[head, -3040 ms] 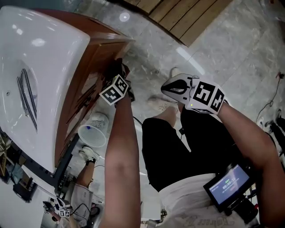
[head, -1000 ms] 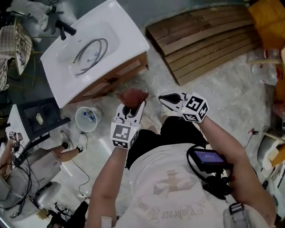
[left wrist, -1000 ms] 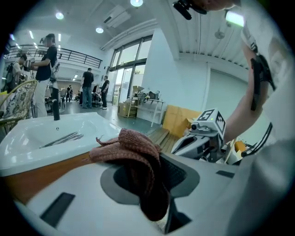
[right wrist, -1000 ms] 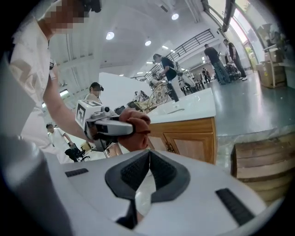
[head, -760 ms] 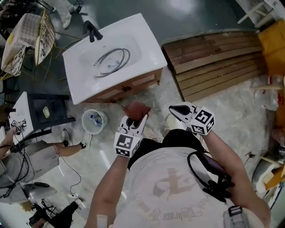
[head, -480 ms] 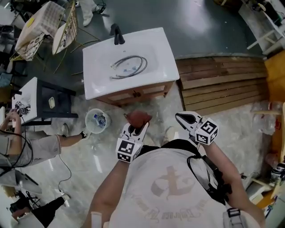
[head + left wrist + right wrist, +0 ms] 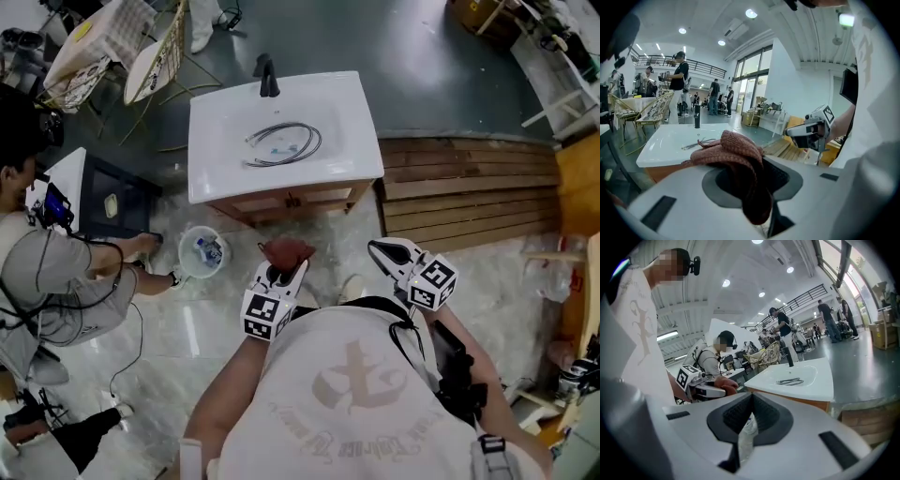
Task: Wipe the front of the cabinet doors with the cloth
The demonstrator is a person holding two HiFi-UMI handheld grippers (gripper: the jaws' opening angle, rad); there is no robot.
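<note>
Cloth (image 7: 286, 250), reddish-brown and knitted, sits bunched between the jaws of the left claw (image 7: 284, 266), which is clenched on it; the right claw (image 7: 379, 250) has its jaws pressed together on nothing and hangs near the left one; both are apart from the cabinet (image 7: 302, 200), whose wooden front faces them, the cloth not touching it; a white basin (image 7: 234, 159) tops the cabinet, with a black tap (image 7: 268, 77) and coiled hoses (image 7: 286, 142); a bucket (image 7: 202, 251) stands on the marble floor (image 7: 187, 319) beside a crouching person (image 7: 56, 281).
</note>
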